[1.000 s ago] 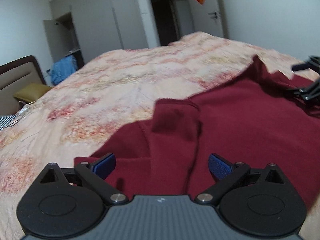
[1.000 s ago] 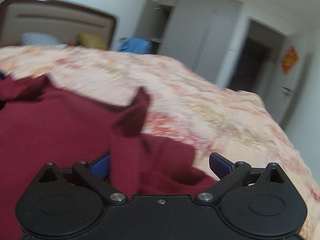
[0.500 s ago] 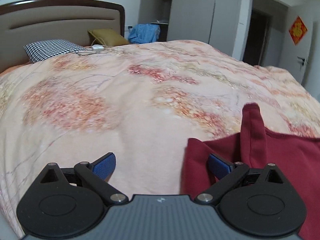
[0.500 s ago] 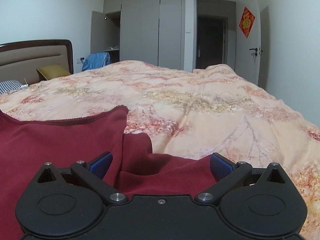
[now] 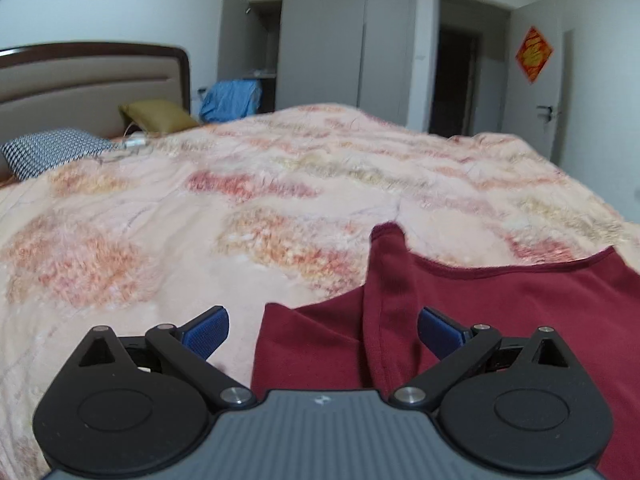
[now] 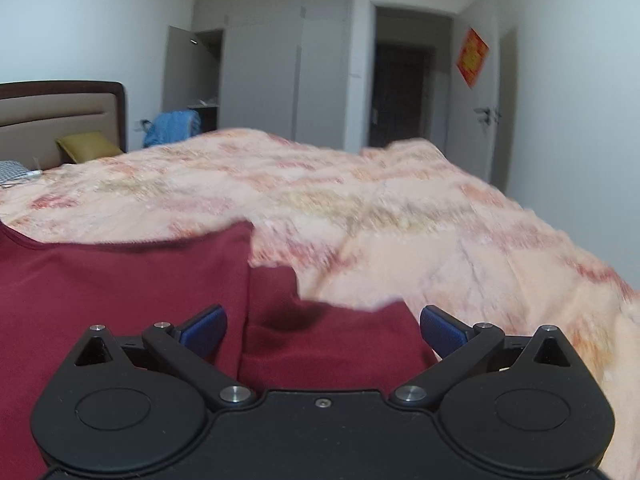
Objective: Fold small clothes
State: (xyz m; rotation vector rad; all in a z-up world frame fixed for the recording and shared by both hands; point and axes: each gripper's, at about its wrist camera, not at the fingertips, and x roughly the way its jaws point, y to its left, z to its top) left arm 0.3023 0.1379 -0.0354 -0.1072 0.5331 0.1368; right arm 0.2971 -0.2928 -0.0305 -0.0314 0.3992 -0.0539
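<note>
A dark red garment (image 5: 500,304) lies on the bed, its left corner raised into a fold. My left gripper (image 5: 323,330) is open, its blue pads either side of that raised left corner, not clamped on it. In the right wrist view the same garment (image 6: 120,288) fills the lower left, with a fold edge and a sleeve part between the pads. My right gripper (image 6: 323,328) is open over the garment's right corner.
The bed is covered by a peach floral quilt (image 5: 240,208). A checked pillow (image 5: 48,152) and an olive pillow (image 5: 156,114) lie by the headboard (image 5: 92,76). A blue cloth (image 5: 230,98) hangs by the wardrobe. Doors are at the far right.
Both grippers have swung from over the spread garment to its two near corners and levelled out. The views now face the headboard and wardrobe. Both stay open.
</note>
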